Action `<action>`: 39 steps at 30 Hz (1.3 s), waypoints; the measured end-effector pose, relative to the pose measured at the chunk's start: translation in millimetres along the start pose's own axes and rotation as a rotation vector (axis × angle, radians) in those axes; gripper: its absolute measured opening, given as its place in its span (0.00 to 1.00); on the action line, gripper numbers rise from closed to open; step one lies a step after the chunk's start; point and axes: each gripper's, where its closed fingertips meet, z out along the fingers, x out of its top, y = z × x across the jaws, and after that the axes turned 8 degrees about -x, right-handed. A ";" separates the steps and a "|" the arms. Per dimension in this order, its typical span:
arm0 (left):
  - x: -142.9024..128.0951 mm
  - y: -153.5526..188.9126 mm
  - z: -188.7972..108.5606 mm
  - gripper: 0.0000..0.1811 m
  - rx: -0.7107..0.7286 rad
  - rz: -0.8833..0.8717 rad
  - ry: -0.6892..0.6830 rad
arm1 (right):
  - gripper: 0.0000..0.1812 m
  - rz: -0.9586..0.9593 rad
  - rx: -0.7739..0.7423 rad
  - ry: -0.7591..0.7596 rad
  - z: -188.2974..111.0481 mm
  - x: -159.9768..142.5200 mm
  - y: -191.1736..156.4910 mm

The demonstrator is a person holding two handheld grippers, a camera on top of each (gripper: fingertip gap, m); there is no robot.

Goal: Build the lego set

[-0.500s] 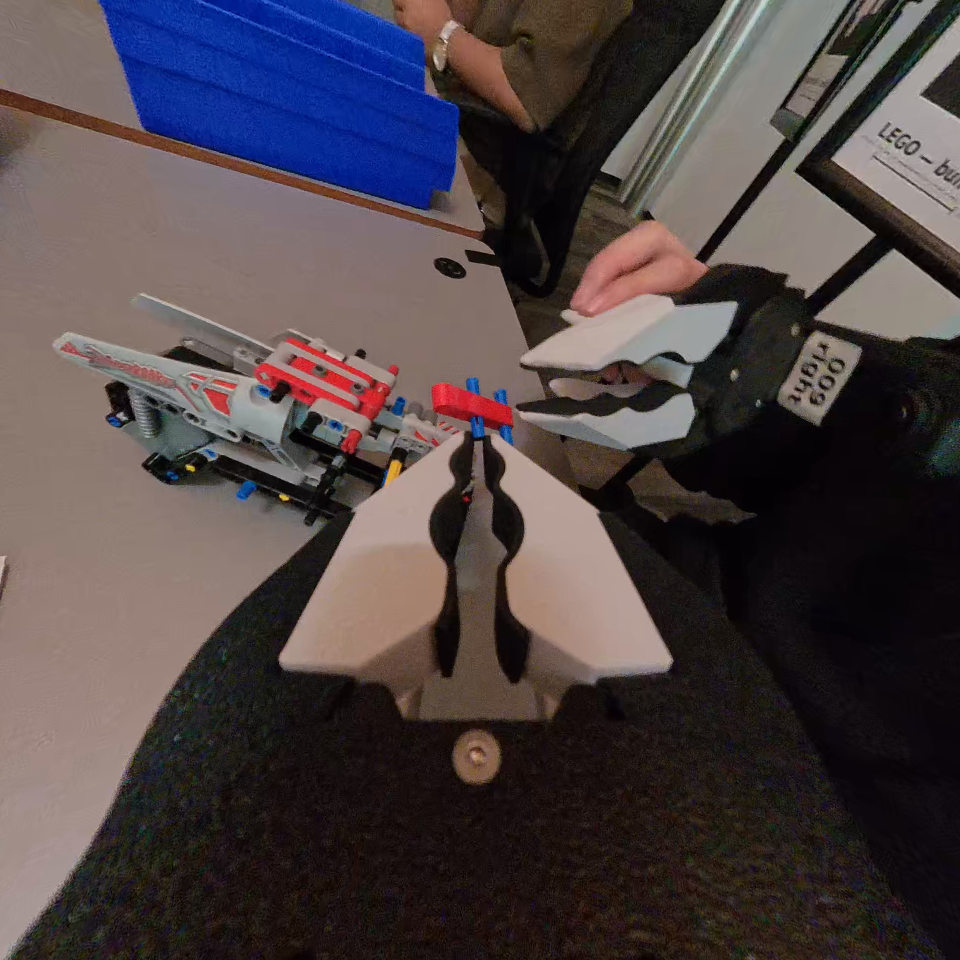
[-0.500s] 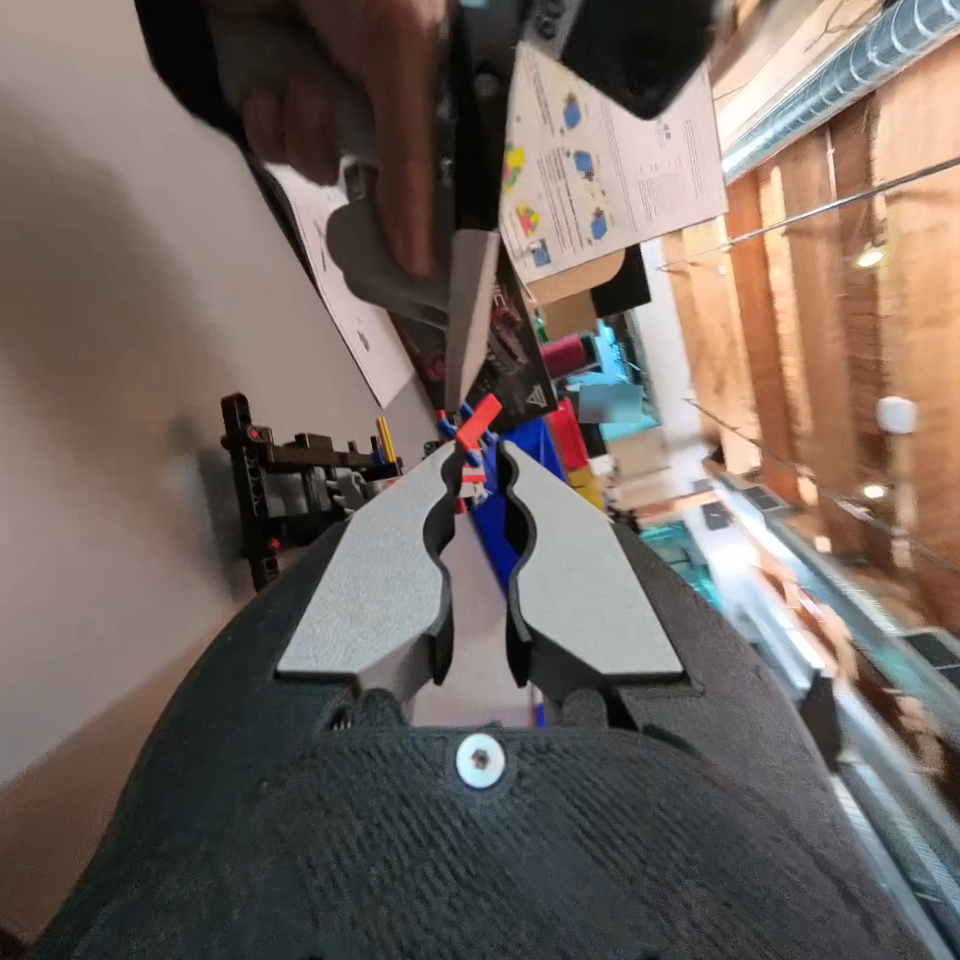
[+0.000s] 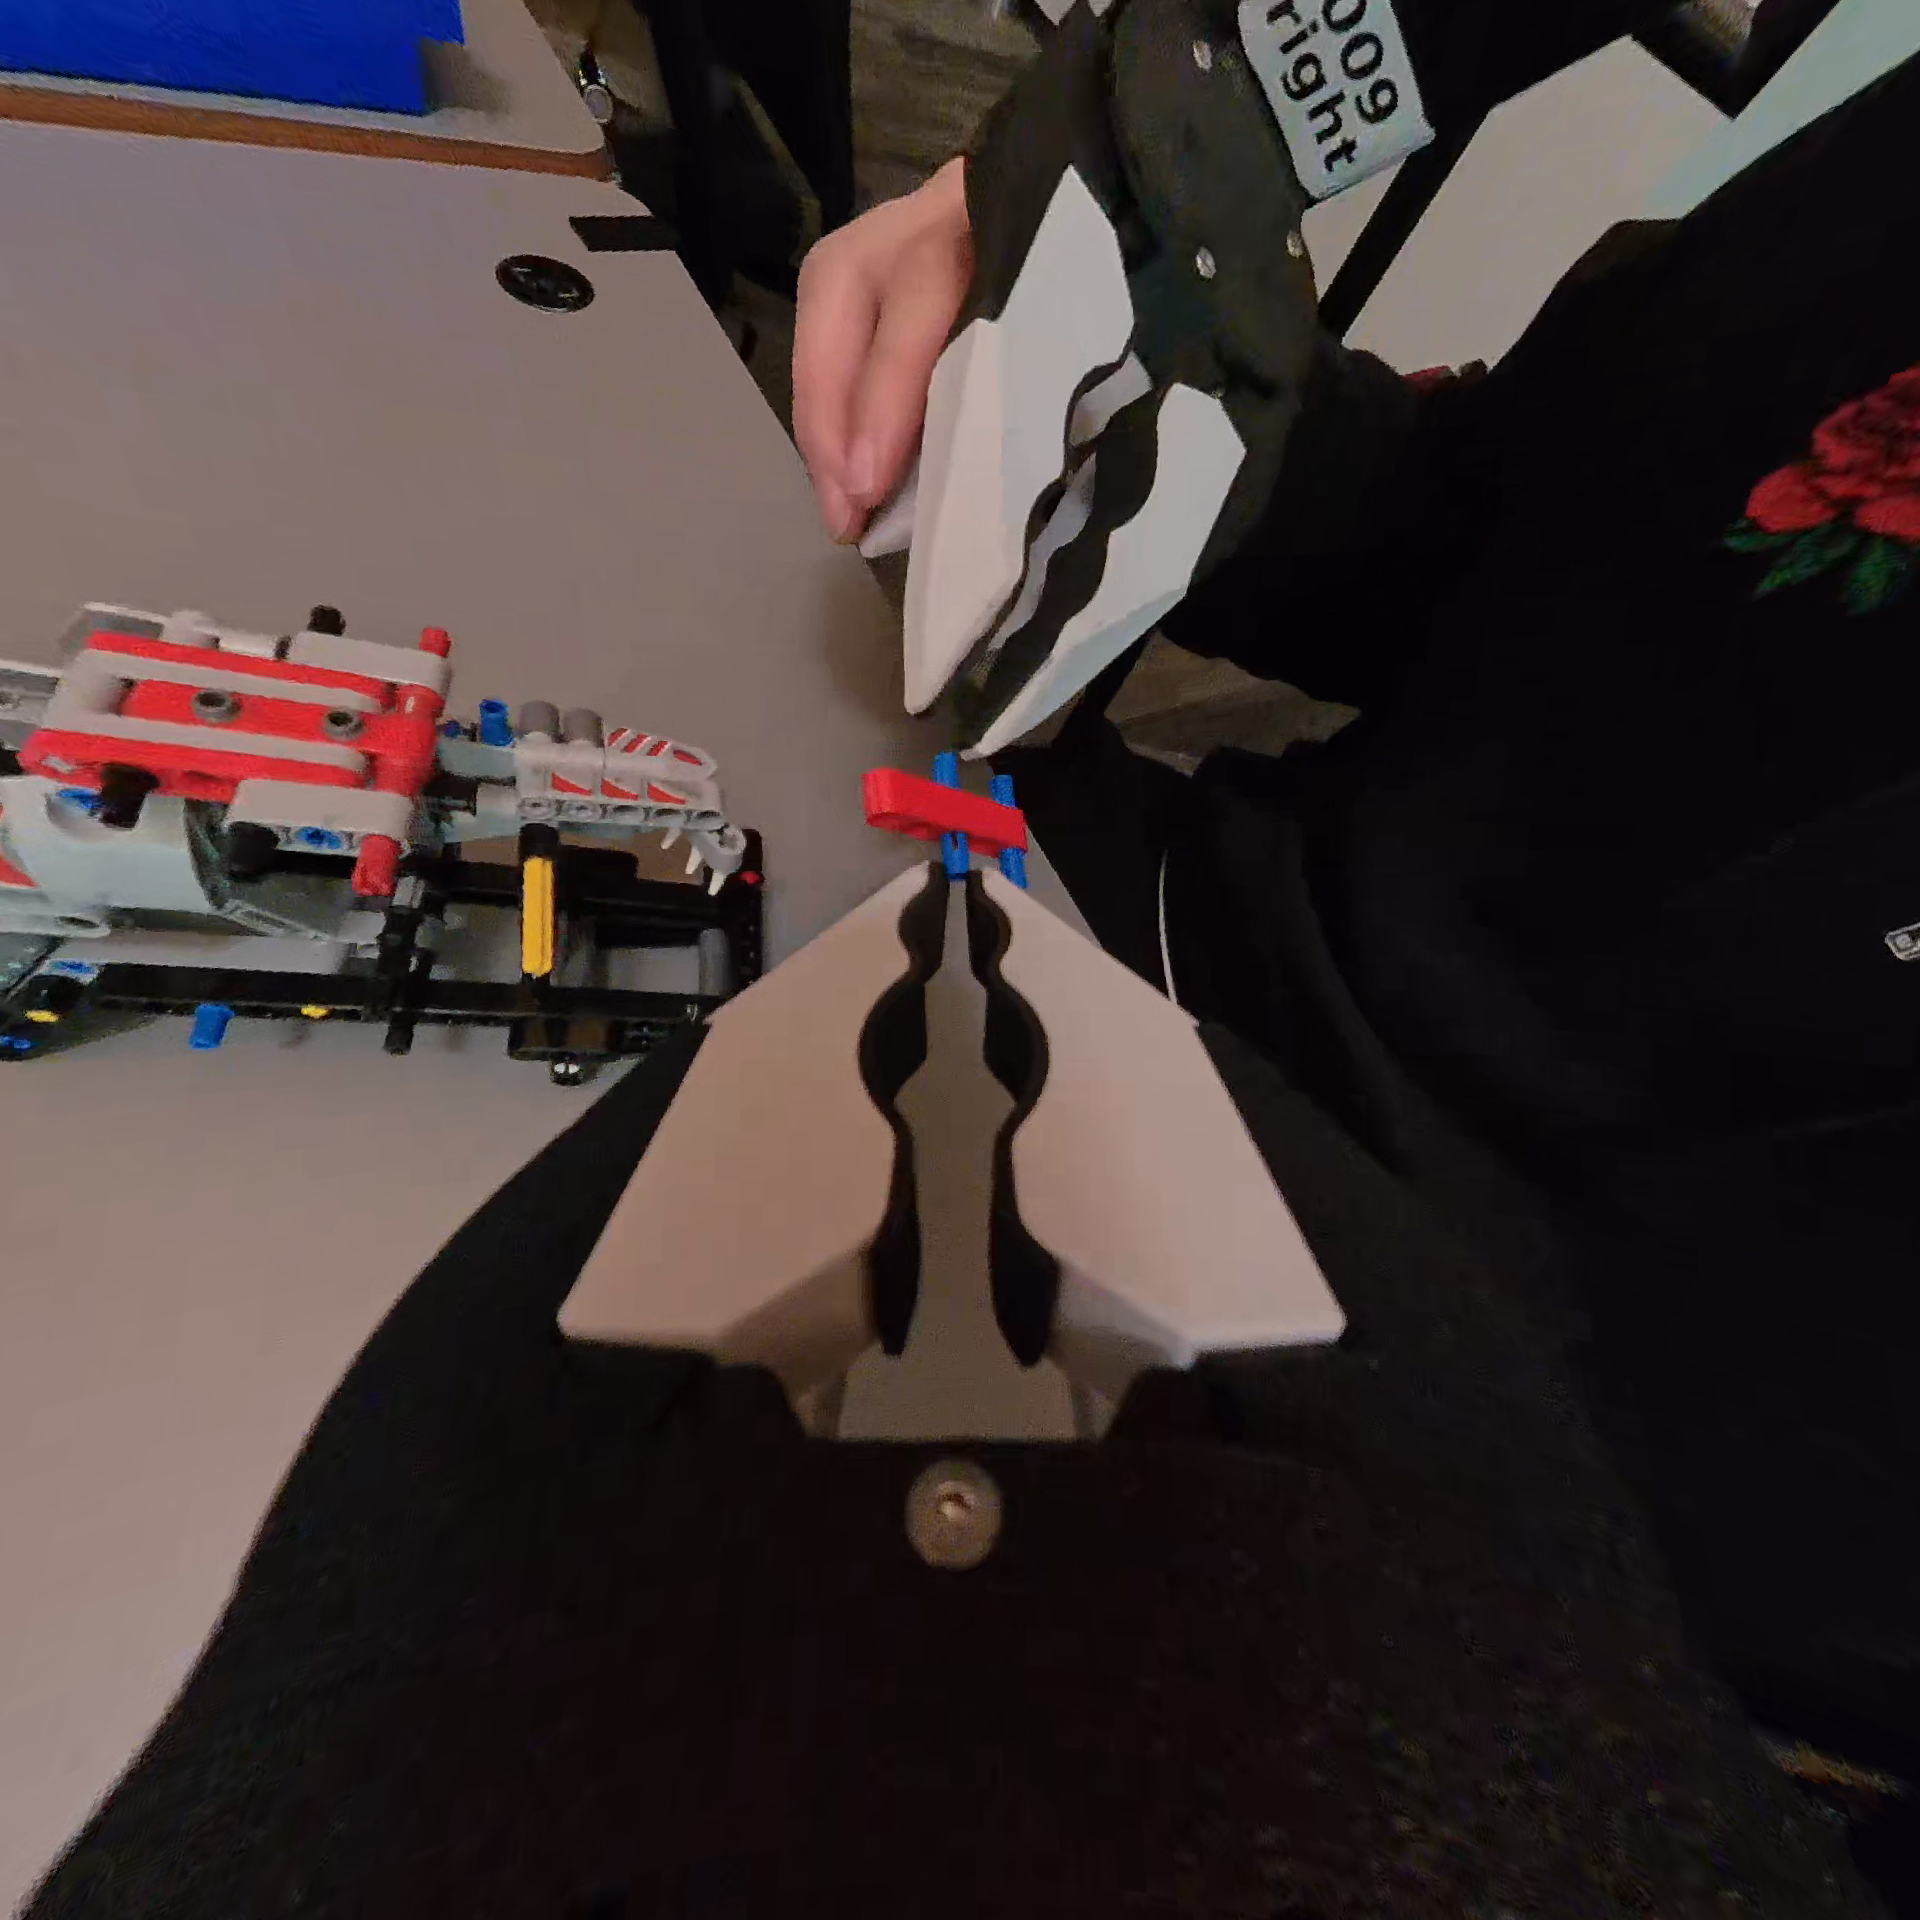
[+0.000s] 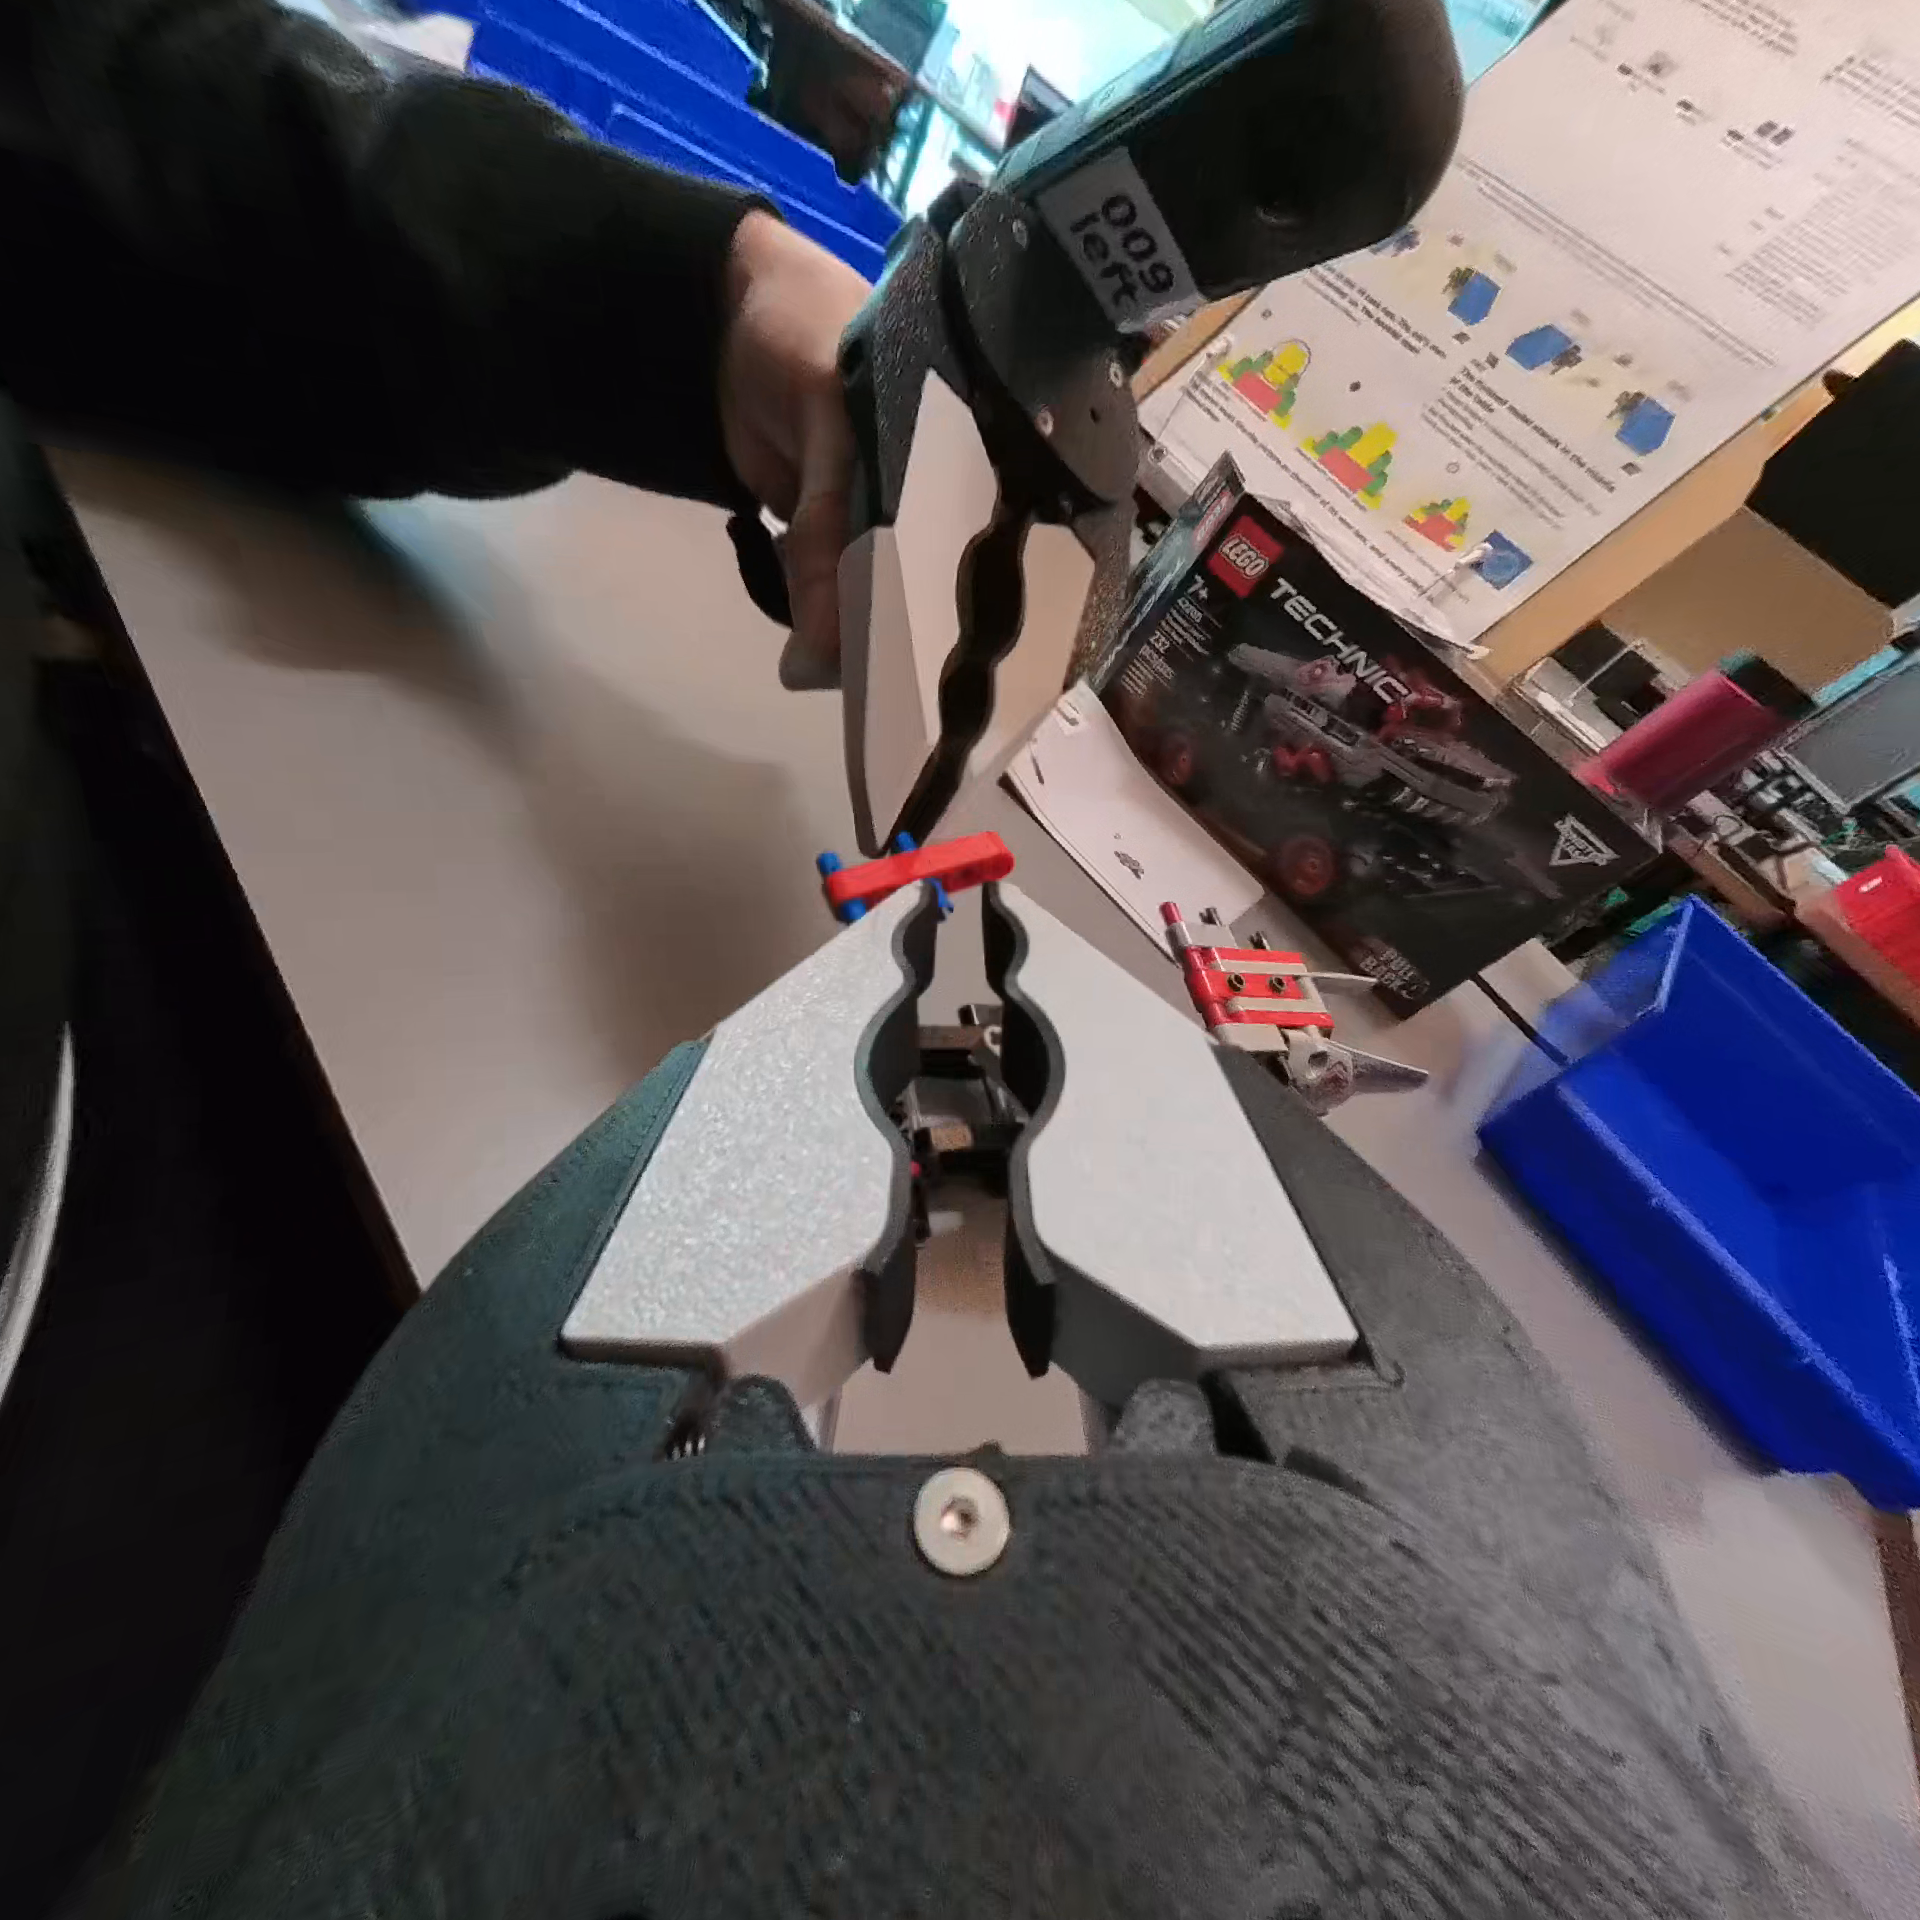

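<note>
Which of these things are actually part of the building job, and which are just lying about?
In the job:
- red beam with blue pins, pinched by the left gripper
- right gripper, at the pins
- half-built truck

Lying about:
- set's box
- blue bin
- printed sheets

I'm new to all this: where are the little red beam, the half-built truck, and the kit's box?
red beam (image 3: 940, 814): left wrist view, its middle.
half-built truck (image 3: 239, 717): left wrist view, red top.
kit's box (image 4: 1351, 748): right wrist view, front face.
</note>
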 end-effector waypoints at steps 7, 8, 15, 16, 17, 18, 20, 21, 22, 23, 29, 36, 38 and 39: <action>-3.5 1.5 1.1 0.01 0.003 0.025 -0.030 | 0.07 -0.004 0.047 -0.029 -0.5 -4.3 -8.2; -2.7 2.7 0.5 0.01 -0.005 0.025 -0.024 | 0.07 -0.007 0.059 -0.039 -1.2 -6.1 -9.7; -7.1 4.3 4.7 0.01 -0.005 0.036 -0.058 | 0.03 -0.032 0.094 -0.041 -1.4 -7.2 -18.4; -7.4 4.1 5.4 0.01 0.000 0.038 -0.061 | 0.02 -0.043 0.095 -0.055 -1.0 -9.7 -19.0; -7.2 3.6 5.6 0.01 0.003 0.043 -0.064 | 0.02 -0.051 0.104 -0.068 -0.9 -12.0 -20.4; -5.7 1.9 5.3 0.01 0.015 0.052 -0.058 | 0.01 -0.054 0.106 -0.072 -0.9 -12.6 -20.6; 0.5 -3.3 2.8 0.01 0.054 0.098 -0.028 | 0.02 -0.019 0.086 -0.081 0.5 -13.2 -16.0; 4.1 -6.8 1.5 0.01 0.087 0.135 -0.010 | 0.02 0.026 0.078 -0.083 0.9 -13.2 -12.5; 7.7 -9.9 0.1 0.01 0.124 0.176 0.005 | 0.02 0.082 0.068 -0.079 1.2 -12.9 -8.0; 9.9 -10.9 -0.5 0.01 0.150 0.219 0.009 | 0.02 0.146 0.063 -0.074 1.1 -13.1 -3.8; 20.3 -8.4 -2.3 0.01 0.210 0.341 0.035 | 0.02 0.310 0.079 -0.033 -1.3 -8.4 2.3; 18.1 -6.1 2.6 0.01 0.186 0.341 0.027 | 0.02 0.279 0.081 -0.045 0.9 -8.7 -1.4; 19.0 -7.0 2.4 0.01 0.192 0.346 0.035 | 0.02 0.273 0.086 -0.052 1.1 -9.3 -2.5; 19.2 -7.2 2.1 0.01 0.193 0.345 0.039 | 0.02 0.272 0.077 -0.047 1.4 -9.0 -1.0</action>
